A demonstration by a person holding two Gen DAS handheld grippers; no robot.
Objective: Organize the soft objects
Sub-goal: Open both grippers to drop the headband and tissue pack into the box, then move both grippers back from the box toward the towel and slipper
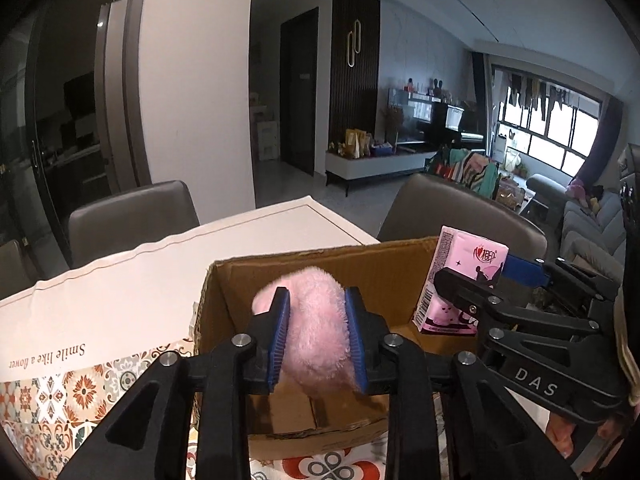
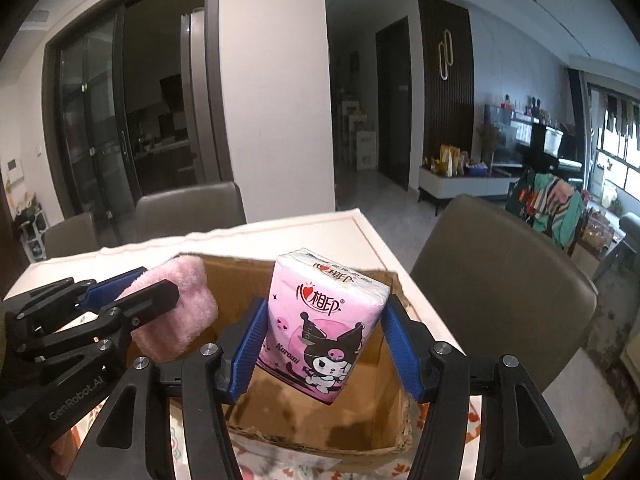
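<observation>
A fluffy pink plush (image 1: 316, 332) hangs over an open cardboard box (image 1: 384, 264), and my left gripper (image 1: 317, 294) is shut on it, its blue pads pressing into both sides. To its right, my right gripper (image 1: 476, 276) holds a pink tissue pack (image 1: 468, 252) upright over the same box. In the right wrist view the right gripper (image 2: 325, 302) is shut on the tissue pack (image 2: 320, 320) above the box (image 2: 236, 280). The left gripper (image 2: 158, 280) grips the plush (image 2: 188, 312) at the box's left side. What I see of the box floor is bare.
The box sits on a white table (image 1: 120, 280) with a patterned cloth (image 1: 60, 400) at its near edge. Grey chairs (image 1: 128, 216) stand at the far side and another chair (image 2: 500, 280) on the right. Beyond are a sofa and a living room.
</observation>
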